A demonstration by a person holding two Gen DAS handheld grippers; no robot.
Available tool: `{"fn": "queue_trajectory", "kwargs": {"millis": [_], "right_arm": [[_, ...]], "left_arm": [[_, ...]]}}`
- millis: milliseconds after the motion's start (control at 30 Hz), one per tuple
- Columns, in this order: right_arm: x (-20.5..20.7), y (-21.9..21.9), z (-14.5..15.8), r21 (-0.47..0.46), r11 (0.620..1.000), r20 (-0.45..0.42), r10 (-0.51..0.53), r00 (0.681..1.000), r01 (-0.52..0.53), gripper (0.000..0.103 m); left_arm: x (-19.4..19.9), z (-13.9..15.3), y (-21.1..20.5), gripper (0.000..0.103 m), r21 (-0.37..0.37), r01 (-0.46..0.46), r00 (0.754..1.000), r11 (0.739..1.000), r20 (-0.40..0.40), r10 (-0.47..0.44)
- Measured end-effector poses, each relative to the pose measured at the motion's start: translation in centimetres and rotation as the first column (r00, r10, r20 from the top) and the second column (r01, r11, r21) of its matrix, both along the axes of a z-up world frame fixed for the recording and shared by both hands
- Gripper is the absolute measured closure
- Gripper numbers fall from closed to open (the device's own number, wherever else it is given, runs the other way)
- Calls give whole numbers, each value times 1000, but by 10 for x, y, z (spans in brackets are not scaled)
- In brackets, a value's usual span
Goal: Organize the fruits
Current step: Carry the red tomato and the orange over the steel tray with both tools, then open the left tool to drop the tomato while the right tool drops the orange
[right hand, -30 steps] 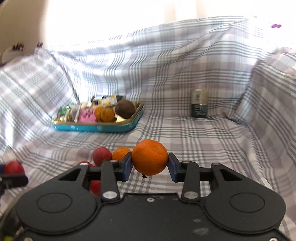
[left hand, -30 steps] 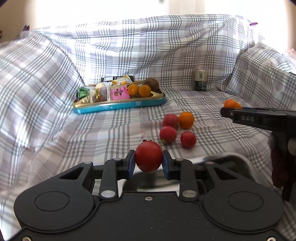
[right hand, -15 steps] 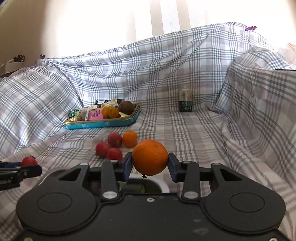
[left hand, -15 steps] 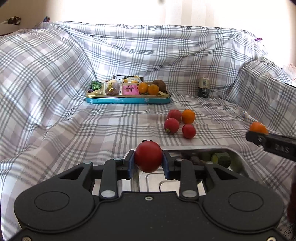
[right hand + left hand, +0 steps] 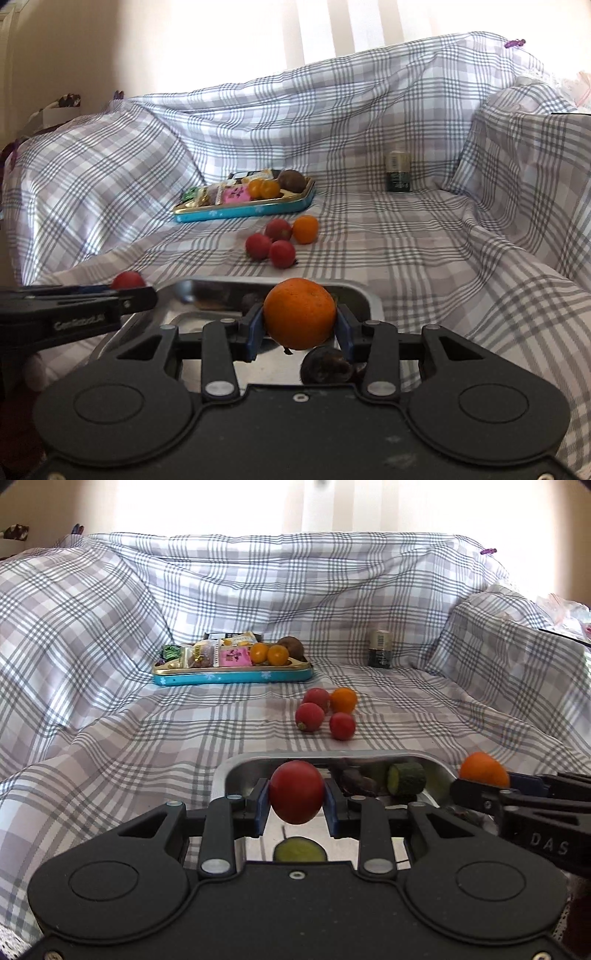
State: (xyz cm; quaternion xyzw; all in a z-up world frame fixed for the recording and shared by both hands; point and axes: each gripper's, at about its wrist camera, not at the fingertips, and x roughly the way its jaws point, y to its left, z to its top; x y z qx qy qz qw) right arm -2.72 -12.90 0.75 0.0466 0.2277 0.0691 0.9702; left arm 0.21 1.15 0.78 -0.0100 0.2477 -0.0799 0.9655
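My left gripper point(image 5: 296, 805) is shut on a red tomato point(image 5: 296, 792) and hangs over the near left part of a metal tray point(image 5: 243, 766). My right gripper point(image 5: 300, 328) is shut on an orange point(image 5: 300, 317) over the same tray point(image 5: 364, 295). Each gripper shows in the other's view, the right one point(image 5: 480, 779) at the tray's right side, the left one point(image 5: 129, 286) at its left. In the tray lie a cut green piece point(image 5: 406, 782), a green slice point(image 5: 300, 850) and a dark round fruit point(image 5: 325, 367). Three red fruits point(image 5: 309, 717) and a small orange point(image 5: 343, 700) lie on the plaid cloth beyond.
A teal tin tray point(image 5: 232, 677) with snack packets, two small oranges and a brown fruit stands farther back. A dark can point(image 5: 379, 649) stands at the back right. Plaid cloth point(image 5: 110, 716) rises in folds at left, right and behind.
Both grippers have pulled back from the loose fruits with their loads, and the metal tray has come into view under them. The right gripper now sits lower beside the left.
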Motion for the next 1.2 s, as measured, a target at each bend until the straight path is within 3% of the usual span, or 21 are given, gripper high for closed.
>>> {"fn": "queue_trajectory", "kwargs": {"millis": [167, 1200], "right_arm": [[-3, 10, -2, -44, 998, 11, 42, 999, -41, 61], [5, 10, -5, -32, 998, -29, 57, 998, -58, 60]], "left_arm": [[-3, -3, -7, 64, 12, 34, 999, 999, -9, -34], [0, -7, -18, 62, 45, 80, 996, 996, -50, -78]]}}
